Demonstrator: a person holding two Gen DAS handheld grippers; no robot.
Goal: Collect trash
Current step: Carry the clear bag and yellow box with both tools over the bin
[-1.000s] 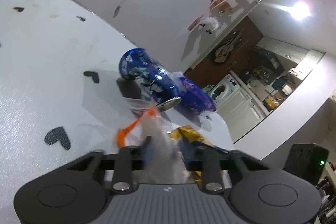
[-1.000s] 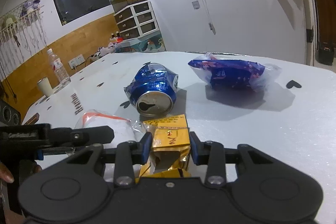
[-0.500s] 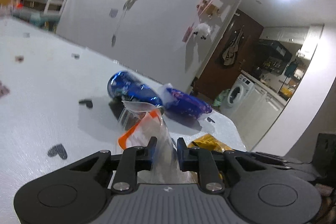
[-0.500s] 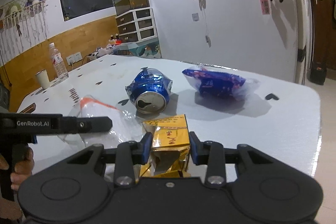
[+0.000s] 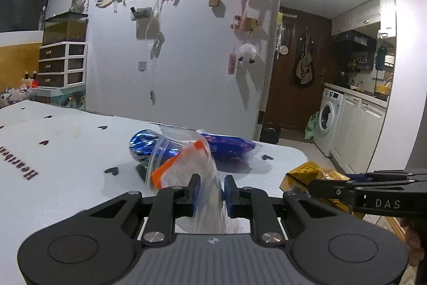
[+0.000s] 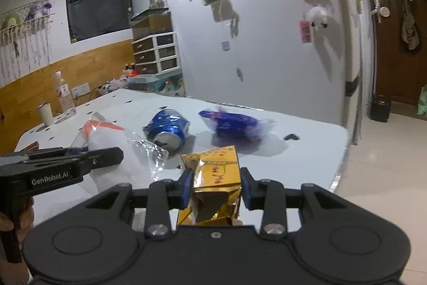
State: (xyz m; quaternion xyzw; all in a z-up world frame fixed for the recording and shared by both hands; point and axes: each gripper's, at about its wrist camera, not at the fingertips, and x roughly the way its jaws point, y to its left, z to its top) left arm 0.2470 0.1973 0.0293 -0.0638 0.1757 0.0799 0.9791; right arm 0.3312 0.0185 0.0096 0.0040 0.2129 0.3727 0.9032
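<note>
Left wrist view: the left gripper (image 5: 208,194) has its jaws pinched tight on a clear plastic bag (image 5: 186,164) with an orange strip, which stands up off the white table (image 5: 66,156). Beyond it at 12 o'clock lie a crushed blue can (image 5: 142,144) and a blue wrapper (image 5: 226,147), both still on the table. At 3 o'clock the right gripper (image 5: 331,188) reaches in with a gold packet (image 5: 307,175). The pickup step looks done for two pieces; the next move seems to be carrying them to a bin, though none is in sight. The table's far edge runs just behind the wrapper, and open floor lies past it toward 2 o'clock.

Right wrist view: the right gripper (image 6: 216,187) is closed part way on the crumpled gold packet (image 6: 216,178), held clear of the table (image 6: 307,146). The can (image 6: 166,128) sits at 11 o'clock, the wrapper (image 6: 232,124) at 12 o'clock, the two slightly apart. The left gripper (image 6: 117,152) comes in at 9 o'clock with the bag (image 6: 112,143). A bottle (image 6: 64,95) and a cup (image 6: 45,114) stand near the table's edge at 10 o'clock, well apart from the trash. The table's rounded corner is at 2 o'clock, with bare floor beyond for swinging out.
</note>
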